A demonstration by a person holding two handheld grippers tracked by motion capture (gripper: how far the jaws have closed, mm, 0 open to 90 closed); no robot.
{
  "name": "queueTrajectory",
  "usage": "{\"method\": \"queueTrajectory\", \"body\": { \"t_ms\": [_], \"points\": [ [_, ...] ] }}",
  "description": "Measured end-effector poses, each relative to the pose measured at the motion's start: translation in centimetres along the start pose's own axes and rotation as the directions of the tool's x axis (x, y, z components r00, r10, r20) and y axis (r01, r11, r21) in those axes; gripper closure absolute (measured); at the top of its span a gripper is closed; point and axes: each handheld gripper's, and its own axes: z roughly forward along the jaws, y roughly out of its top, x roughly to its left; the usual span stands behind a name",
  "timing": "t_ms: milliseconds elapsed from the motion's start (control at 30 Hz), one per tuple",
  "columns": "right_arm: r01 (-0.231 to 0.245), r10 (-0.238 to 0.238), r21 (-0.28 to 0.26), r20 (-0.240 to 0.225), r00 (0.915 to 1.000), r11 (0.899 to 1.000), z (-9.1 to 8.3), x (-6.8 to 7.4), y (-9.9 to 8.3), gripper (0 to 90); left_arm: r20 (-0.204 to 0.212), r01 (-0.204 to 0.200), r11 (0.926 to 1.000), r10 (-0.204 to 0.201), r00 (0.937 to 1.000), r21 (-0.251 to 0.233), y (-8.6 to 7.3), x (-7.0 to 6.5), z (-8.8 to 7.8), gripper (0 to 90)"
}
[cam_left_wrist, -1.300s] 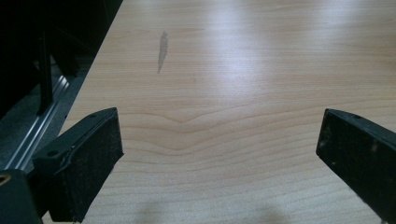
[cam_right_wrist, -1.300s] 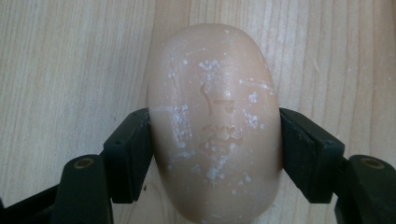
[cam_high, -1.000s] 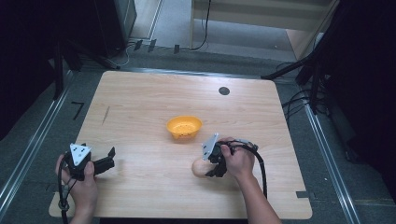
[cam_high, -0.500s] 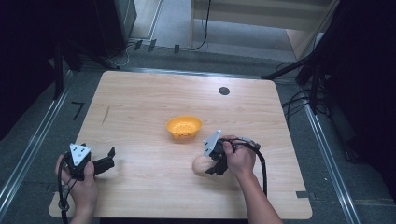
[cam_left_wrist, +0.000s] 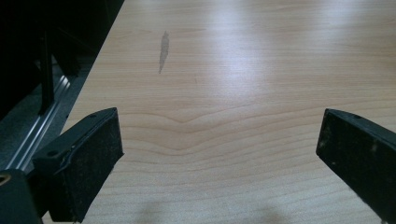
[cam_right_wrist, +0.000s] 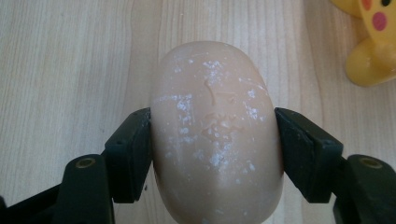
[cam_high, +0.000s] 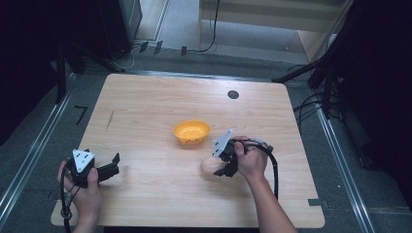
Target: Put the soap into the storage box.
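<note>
The right hand (cam_high: 252, 158) reaches in over the wooden table (cam_high: 145, 107), its right gripper (cam_right_wrist: 212, 154) clamped on a pale, bun-like object (cam_right_wrist: 215, 135) lying just in front of the orange bowl (cam_high: 191, 132). The left gripper (cam_high: 108, 167), jaws wide apart, rests near the table's front-left corner.

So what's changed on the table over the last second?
Very little. The right gripper sits clamped on the pale rounded lump just as before; at most it shifted slightly, with its grey plate tilting a touch. The left gripper stayed open near the table's near left corner, and the orange bowl did not move.
</note>
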Motion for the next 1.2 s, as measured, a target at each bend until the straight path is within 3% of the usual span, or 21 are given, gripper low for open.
{"method": "queueTrajectory", "body": {
  "t_ms": [333,1200],
  "points": [
    [-0.013,0.014,-0.016,0.02,0.9997,1.0,-1.0,-1.0,0.8,32.9,0.0,0.003,1.0,-0.003,1.0,0.0,0.0,0.0,0.0,0.7],
    [-0.015,0.016,-0.043,0.022,0.9996,0.999,-2.3,-2.8,2.4,33.1,0.0,0.005,1.0,-0.005,1.0,0.002,0.0,0.1,0.0,0.7]
  ]
}}
